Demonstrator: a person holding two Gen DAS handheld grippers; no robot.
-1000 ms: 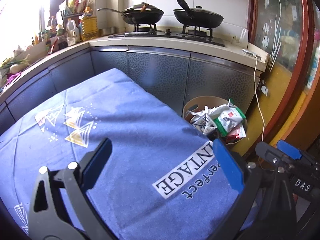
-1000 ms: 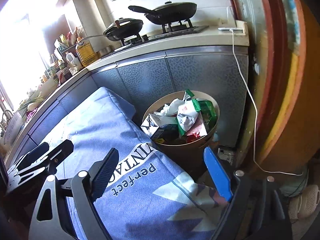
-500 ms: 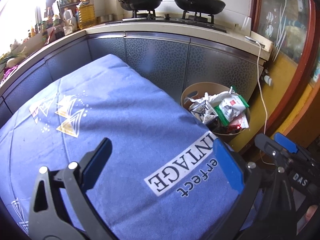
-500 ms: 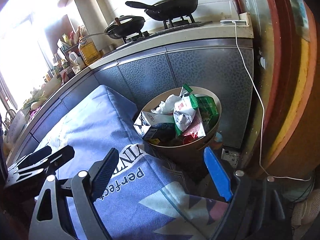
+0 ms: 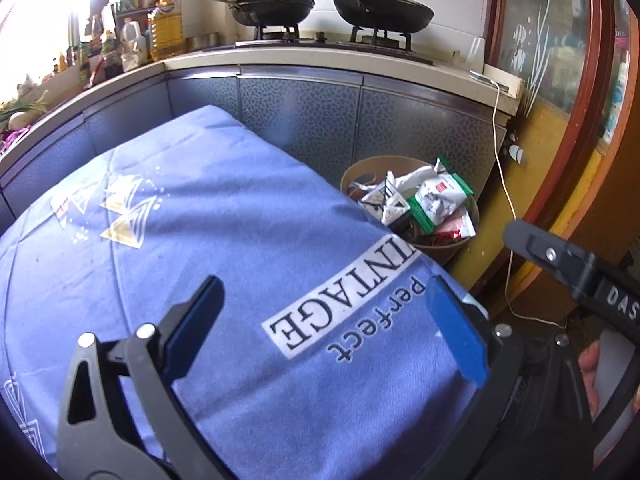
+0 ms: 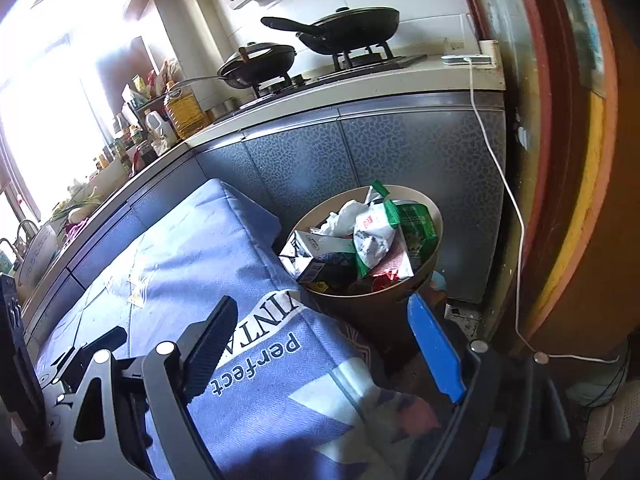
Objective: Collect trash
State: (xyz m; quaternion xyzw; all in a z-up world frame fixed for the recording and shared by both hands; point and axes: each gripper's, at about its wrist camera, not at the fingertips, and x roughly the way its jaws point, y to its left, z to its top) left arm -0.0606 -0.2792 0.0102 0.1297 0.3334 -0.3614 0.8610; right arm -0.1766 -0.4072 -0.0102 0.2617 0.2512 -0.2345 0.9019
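Note:
A round tan trash bin stands on the floor by the table's corner, heaped with wrappers, a carton and green-and-white snack bags. My left gripper hangs open over the blue tablecloth, nothing between its blue-padded fingers. My right gripper is open too, over the cloth's corner just short of the bin, and holds nothing. In the left wrist view the right gripper's body shows at the right edge, with a hand behind it.
Grey kitchen cabinets run behind the table and bin. Two black pans sit on the stove, bottles crowd the counter at left. A white cable hangs beside a red-framed door.
Both grippers stay open and empty. Both views have drifted a little, so the bin sits slightly higher and farther right in each frame.

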